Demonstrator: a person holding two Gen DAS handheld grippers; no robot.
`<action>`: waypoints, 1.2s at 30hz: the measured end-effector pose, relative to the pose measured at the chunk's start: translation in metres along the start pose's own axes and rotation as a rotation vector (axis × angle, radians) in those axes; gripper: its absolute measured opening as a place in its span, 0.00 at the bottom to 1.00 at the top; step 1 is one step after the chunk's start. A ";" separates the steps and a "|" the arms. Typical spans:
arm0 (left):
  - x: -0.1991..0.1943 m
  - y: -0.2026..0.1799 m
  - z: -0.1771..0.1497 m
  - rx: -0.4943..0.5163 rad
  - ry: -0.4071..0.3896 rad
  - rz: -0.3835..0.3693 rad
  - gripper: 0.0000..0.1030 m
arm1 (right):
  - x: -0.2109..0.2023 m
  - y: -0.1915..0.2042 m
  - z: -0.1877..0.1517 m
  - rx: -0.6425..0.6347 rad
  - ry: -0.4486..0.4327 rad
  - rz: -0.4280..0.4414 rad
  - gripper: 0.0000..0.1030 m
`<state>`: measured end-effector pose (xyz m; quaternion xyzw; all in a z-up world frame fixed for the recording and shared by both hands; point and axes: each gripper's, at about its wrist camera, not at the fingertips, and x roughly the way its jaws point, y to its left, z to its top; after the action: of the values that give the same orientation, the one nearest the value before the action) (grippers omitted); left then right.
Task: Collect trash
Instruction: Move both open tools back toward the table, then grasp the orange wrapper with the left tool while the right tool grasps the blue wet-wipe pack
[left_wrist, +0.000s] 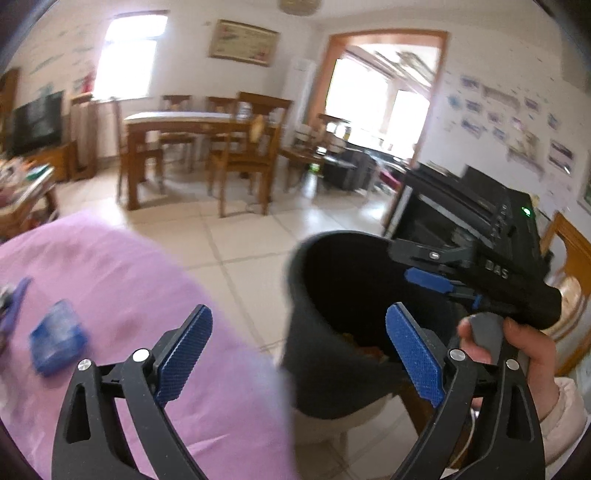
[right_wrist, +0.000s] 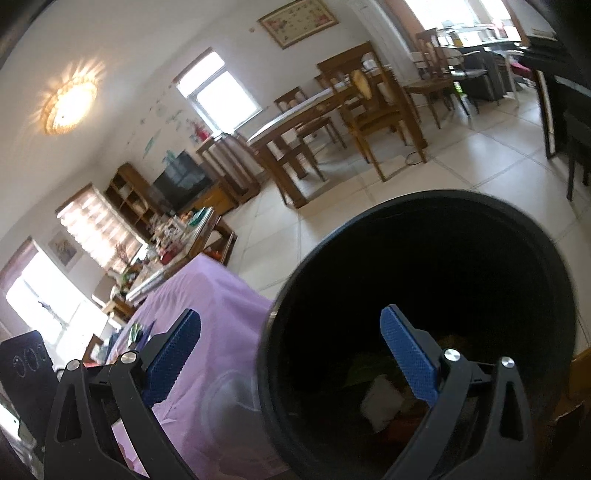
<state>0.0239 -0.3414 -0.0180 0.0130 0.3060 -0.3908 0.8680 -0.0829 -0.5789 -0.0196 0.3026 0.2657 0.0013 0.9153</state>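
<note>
A dark grey trash bin (left_wrist: 325, 354) stands past the right edge of a table under a purple cloth (left_wrist: 155, 280). In it lie a white crumpled paper (right_wrist: 382, 402) and some green and orange scraps. My left gripper (left_wrist: 300, 314) is open and holds nothing; its left finger is over the cloth and its right finger over the bin's mouth. My right gripper (right_wrist: 291, 314) is open and empty too, hovering at the bin's rim (right_wrist: 273, 317). It is seen from the side in the left wrist view (left_wrist: 402, 262), held by a hand (left_wrist: 517, 343). A blue packet (left_wrist: 57, 339) lies on the cloth at the left.
A small purple-blue item (left_wrist: 13, 299) lies at the cloth's left edge. Across the tiled floor (left_wrist: 229, 240) stand a wooden dining table with chairs (left_wrist: 199, 125). A black piano (left_wrist: 461, 206) is at the right, a cluttered low table (right_wrist: 177, 236) and a TV (right_wrist: 183, 181) at the left.
</note>
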 end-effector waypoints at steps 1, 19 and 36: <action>-0.009 0.015 -0.003 -0.026 -0.005 0.023 0.91 | 0.005 0.007 -0.002 -0.011 0.010 0.006 0.94; -0.153 0.284 -0.030 -0.340 0.018 0.529 0.91 | 0.110 0.171 -0.051 -0.308 0.255 0.133 0.94; -0.113 0.321 -0.029 -0.353 0.167 0.480 0.57 | 0.203 0.266 -0.102 -0.733 0.510 0.005 0.92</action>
<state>0.1721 -0.0349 -0.0500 -0.0341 0.4278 -0.1131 0.8961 0.0834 -0.2719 -0.0394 -0.0510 0.4642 0.1723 0.8673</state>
